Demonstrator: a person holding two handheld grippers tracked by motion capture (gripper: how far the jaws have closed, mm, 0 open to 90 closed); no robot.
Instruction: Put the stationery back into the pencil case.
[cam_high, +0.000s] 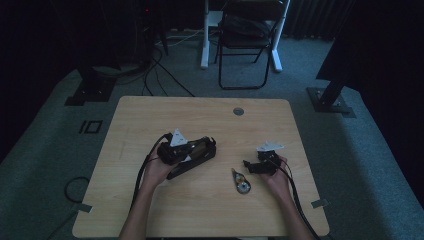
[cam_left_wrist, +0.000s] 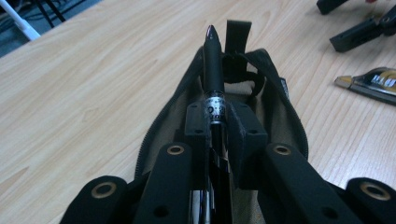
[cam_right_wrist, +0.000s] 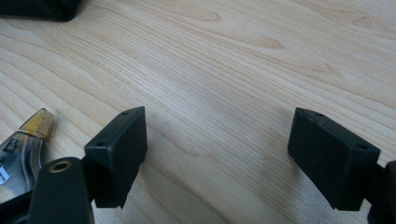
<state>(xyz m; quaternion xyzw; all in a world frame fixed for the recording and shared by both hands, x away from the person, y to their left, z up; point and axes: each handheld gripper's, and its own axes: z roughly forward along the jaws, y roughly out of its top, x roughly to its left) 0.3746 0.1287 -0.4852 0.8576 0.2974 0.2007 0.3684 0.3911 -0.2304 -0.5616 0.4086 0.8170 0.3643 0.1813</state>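
Your left gripper is clamping one black pen over one open pencil case at table centre — your right gripper is resting with jaws apart, one correction-tape dispenser at its nine o'clock.

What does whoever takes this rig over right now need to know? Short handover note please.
Left claw: shut on a black pen, held over the open black pencil case left of the table's middle.
Right claw: open, nothing between its jaws, low over bare wood on the right side.
Correction tape dispenser: lying on the table between the two hands, just left of the right claw.
Done: pen gripped, case open.
Left, likely: lower the pen into the case and release; the dispenser looks like the next item.
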